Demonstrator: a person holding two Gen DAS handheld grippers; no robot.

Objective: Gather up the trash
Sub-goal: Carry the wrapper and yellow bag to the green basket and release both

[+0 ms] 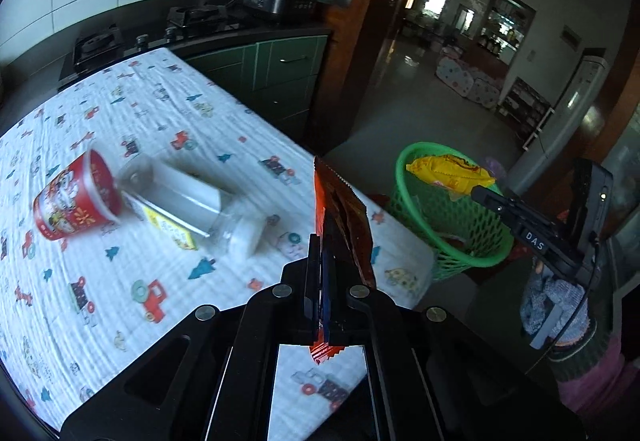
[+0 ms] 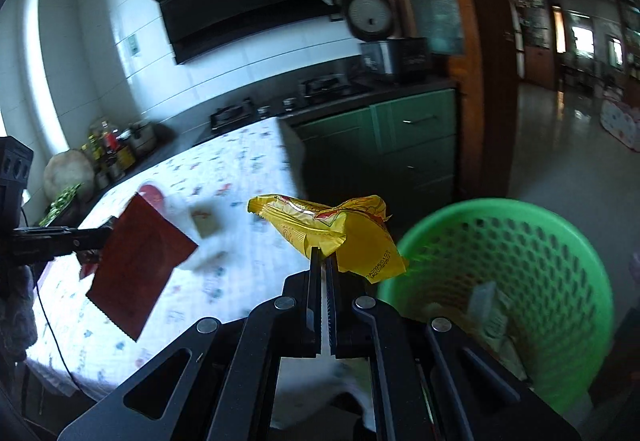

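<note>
Though blurred, 2 wrappers (red (image 1: 340, 209), yellow (image 2: 340, 229)) pinched.

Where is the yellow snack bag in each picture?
Left wrist view: the yellow snack bag is at right of centre, over the green basket, held by the right gripper.
Right wrist view: it is in the middle, pinched in the shut jaws of that gripper, left of the basket.
Shared landmark: the green basket.
</note>
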